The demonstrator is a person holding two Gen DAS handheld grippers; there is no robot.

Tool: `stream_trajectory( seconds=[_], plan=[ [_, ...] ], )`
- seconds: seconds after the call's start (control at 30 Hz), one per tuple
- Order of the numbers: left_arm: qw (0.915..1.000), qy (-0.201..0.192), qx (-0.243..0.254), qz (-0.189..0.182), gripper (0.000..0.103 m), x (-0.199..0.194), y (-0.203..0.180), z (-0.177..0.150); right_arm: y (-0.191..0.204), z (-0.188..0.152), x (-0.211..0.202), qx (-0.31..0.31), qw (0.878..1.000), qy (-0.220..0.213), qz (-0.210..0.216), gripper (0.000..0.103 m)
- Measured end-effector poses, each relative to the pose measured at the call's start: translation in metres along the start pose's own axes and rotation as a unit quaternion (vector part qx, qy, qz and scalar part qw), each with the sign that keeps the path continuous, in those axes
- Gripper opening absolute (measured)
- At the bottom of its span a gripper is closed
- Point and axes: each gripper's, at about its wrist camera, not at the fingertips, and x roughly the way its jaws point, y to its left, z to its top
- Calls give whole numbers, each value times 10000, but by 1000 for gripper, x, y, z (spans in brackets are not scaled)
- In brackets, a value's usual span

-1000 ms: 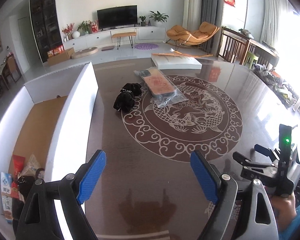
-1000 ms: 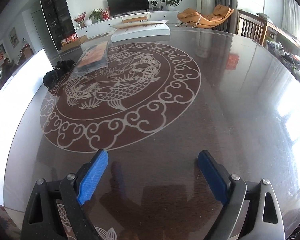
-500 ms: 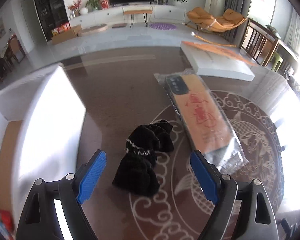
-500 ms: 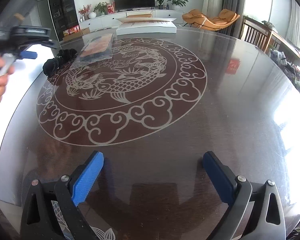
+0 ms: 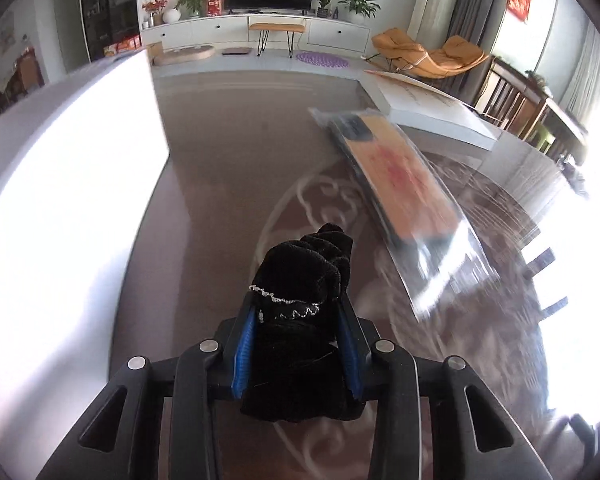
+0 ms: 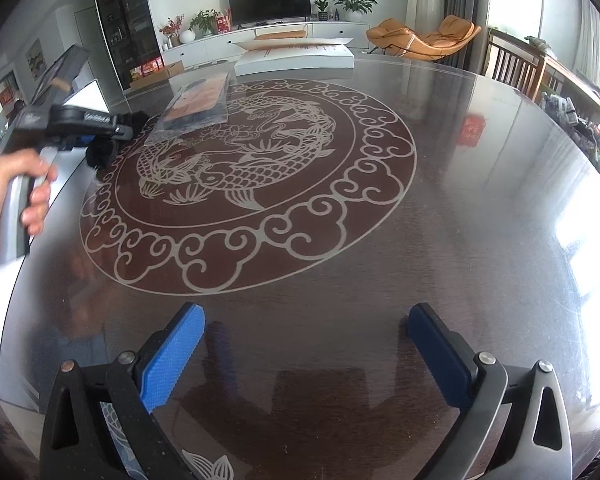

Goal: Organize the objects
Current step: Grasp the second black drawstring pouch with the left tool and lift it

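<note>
My left gripper (image 5: pixel 298 320) is shut on a black fuzzy cloth bundle with a thin silver chain (image 5: pixel 304 276), at the left side of the round dark table (image 6: pixel 460 220). The right wrist view shows this gripper (image 6: pixel 112 132) and the cloth (image 6: pixel 102 152) far left, held in a person's hand. A flat orange packet in clear plastic (image 5: pixel 404 188) lies just right of the cloth; it also shows in the right wrist view (image 6: pixel 198 102). My right gripper (image 6: pixel 304 344) is open and empty, low over the table's near edge.
A tall white box wall (image 5: pixel 72 184) stands close on the left of the cloth. A flat white box (image 5: pixel 428 104) lies at the table's far side, also in the right wrist view (image 6: pixel 296 56). Wooden chairs (image 6: pixel 516 68) stand at the right.
My left gripper moved forward to the black cloth and shut on it. The right gripper stayed open and barely moved.
</note>
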Motion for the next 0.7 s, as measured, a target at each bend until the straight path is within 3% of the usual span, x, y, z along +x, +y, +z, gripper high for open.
stream_trajectory(
  seconds=[0.13, 0.3, 0.57, 0.7],
  plan=[
    [9997, -181, 182, 62, 37, -36, -8, -59, 1, 0, 1, -38, 10000, 22, -36, 103],
    [9978, -367, 511, 221, 38, -56, -11, -96, 5, 0, 3, -130, 9998, 74, -142, 103],
    [9969, -461, 589, 233, 39, -60, -6, -98, 7, 4, 5, -235, 9994, 204, -168, 103],
    [9968, -460, 604, 252, 39, -61, -6, -98, 13, 53, 21, -438, 9975, 472, 281, 103]
  ],
)
